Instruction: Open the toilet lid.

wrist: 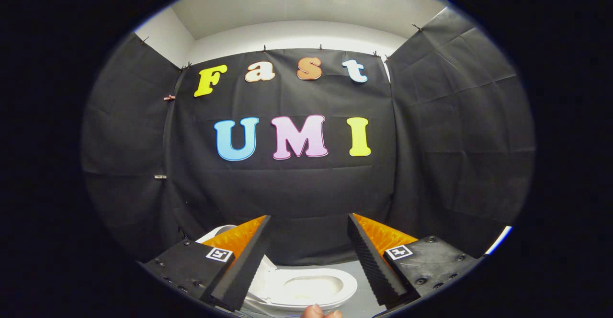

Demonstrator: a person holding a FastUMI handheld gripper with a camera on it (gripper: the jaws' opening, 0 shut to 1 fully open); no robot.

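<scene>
**Gripper high over the toilet, lid appears already raised**

I have the gripper (309, 255) held up and looking out level at the booth's black cloth wall (297, 193). Its two fingers stand wide apart with nothing between them; the ribbed black pads (368, 260) face each other across an empty gap.

The toilet (306, 287) sits low, below and between the fingers, on a grey floor (359, 303). I can see the white seat ring and the open bowl inside it. A white curved piece (215, 232) rises behind the left finger, partly hidden by it. I judge that to be the toilet lid, standing up toward the wall, but the finger covers most of it, so I cannot be sure how far back it leans or whether it rests on anything.

A fingertip of the person's hand (320, 312) shows just under the toilet, at the near side, likely the hand carrying the rig.

Why this pose: with the bowl exposed, the lifting seems done, and a spread, empty gripper held clear above the seat fits a release. If the lid is not fully back, I would need to drop down on the left side to check it.
</scene>
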